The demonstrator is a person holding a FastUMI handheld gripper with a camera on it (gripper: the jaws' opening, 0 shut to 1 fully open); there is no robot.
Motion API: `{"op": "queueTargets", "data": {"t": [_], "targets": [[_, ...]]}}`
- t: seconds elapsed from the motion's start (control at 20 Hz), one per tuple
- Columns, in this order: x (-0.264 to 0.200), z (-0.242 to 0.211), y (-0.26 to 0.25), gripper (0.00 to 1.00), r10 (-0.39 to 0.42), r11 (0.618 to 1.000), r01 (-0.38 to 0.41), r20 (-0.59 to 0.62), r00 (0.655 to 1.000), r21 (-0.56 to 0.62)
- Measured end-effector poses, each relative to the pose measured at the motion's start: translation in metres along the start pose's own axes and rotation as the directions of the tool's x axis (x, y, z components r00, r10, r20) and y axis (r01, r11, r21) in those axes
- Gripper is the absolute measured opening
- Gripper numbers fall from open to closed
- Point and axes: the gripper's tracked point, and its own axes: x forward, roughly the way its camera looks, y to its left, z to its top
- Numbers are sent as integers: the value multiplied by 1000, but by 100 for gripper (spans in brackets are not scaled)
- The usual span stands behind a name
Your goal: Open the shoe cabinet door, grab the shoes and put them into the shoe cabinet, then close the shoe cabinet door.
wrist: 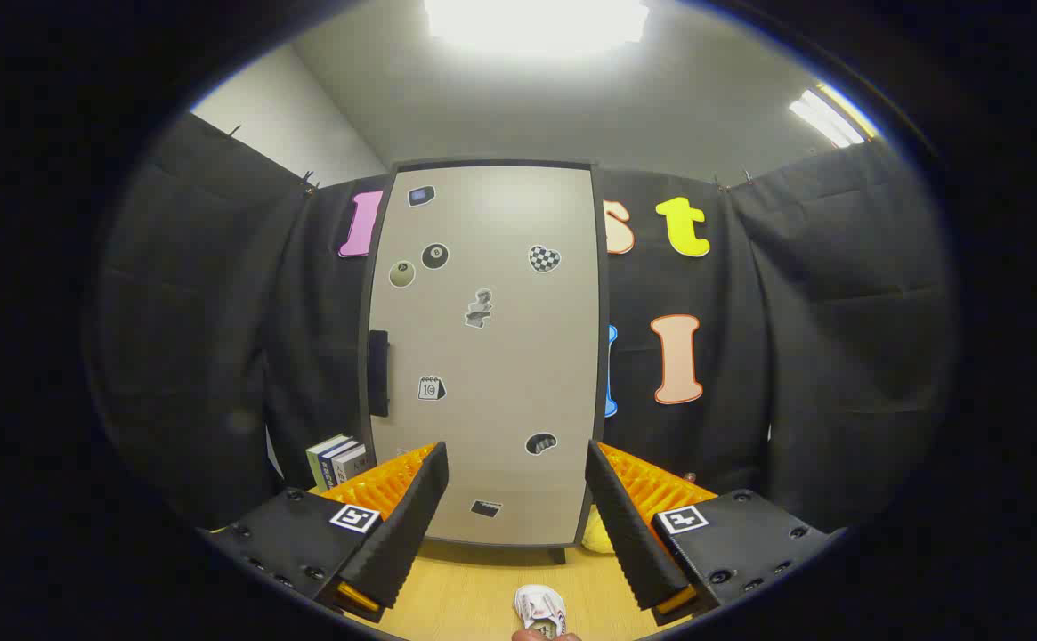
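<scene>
The shoe cabinet [491, 356] stands upright on the wooden table, straight ahead beyond the fingers. Its pale door is closed and carries several stickers. A dark handle [378, 373] sits on the door's left edge. My gripper [515, 485] is open, with nothing between its fingers, and is some way short of the door. A small white shoe [540, 611] lies on the table between and below the fingers, close to me. Something yellow [598, 534] peeks out by the cabinet's right foot, partly hidden behind the right finger.
A few upright books [337, 459] stand to the left of the cabinet, behind the left finger. Bare wooden table [473, 588] stretches between the cabinet's base and me. Black cloth walls close in on both sides and behind.
</scene>
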Motion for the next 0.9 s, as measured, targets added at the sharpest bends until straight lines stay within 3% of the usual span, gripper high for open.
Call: {"op": "queueTargets", "data": {"t": [0.9], "targets": [[3,-1,15,97,0,1000,0,-34,999,16]]}}
